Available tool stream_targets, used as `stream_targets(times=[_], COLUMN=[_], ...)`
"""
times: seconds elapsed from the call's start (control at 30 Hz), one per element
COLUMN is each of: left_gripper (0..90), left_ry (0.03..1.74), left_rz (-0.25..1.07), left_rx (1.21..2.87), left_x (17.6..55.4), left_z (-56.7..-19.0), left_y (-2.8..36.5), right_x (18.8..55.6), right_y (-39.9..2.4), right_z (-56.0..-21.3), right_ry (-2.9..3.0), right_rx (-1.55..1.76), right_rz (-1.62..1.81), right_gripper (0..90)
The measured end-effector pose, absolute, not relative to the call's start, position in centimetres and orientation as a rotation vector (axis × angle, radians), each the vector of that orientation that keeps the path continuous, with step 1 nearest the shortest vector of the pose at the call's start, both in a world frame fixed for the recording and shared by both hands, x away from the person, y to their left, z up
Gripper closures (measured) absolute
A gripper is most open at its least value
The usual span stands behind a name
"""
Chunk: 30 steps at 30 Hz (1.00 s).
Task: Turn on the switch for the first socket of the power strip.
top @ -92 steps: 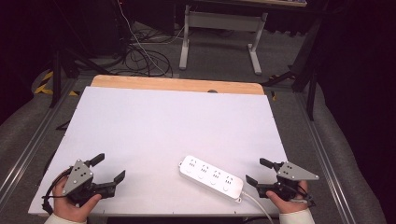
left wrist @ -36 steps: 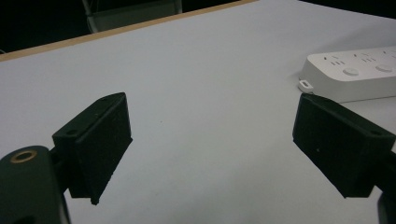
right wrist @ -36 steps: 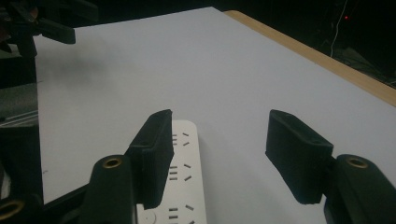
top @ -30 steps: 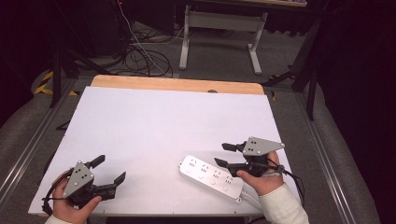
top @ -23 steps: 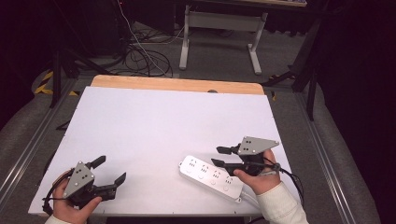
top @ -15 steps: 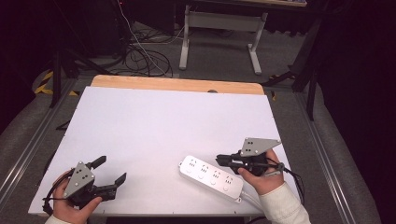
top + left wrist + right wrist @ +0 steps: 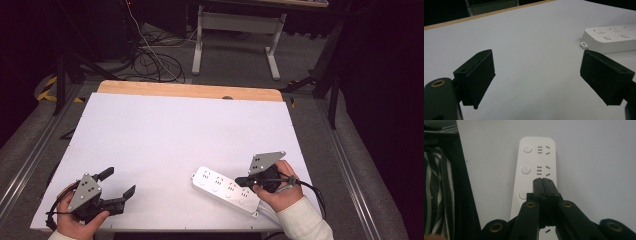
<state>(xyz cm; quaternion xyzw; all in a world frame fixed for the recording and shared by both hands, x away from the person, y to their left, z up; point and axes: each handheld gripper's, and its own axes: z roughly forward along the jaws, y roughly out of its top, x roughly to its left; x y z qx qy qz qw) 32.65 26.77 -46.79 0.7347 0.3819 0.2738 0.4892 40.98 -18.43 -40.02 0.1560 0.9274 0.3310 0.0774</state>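
A white power strip (image 7: 223,187) lies flat near the table's front edge, right of centre, with several sockets and round buttons (image 7: 527,149) on top. My right gripper (image 7: 240,180) is shut with nothing between its jaws. Its tips (image 7: 543,180) sit over the strip's top face (image 7: 534,160), beside the third button. Whether they touch it I cannot tell. My left gripper (image 7: 119,182) rests at the front left, open wide and empty. In the left gripper view the strip's end (image 7: 614,38) lies beyond the open gripper (image 7: 536,72).
The white table top (image 7: 175,130) has a wooden strip (image 7: 190,91) along its far edge. The power strip's cable (image 7: 272,214) runs off the front edge by the right sleeve. Striped cloth (image 7: 434,190) hangs below the table edge. A desk frame (image 7: 235,30) and floor cables (image 7: 150,60) lie beyond.
My right gripper has moved from the front right corner leftward over the power strip, come down towards it and shut its jaws. The left gripper has stayed put.
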Motion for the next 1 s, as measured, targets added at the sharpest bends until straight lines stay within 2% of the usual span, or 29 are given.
stream_targets(times=[1.0], left_gripper=[14.2], left_ry=[0.940], left_rz=[0.651], left_rx=[1.835], left_x=[32.6], left_z=[-46.7], left_y=[26.6], right_x=[39.8], right_y=[-17.1], right_z=[-42.7], right_ry=[2.984], right_rx=[0.408], right_rz=[0.642], right_gripper=[90.0])
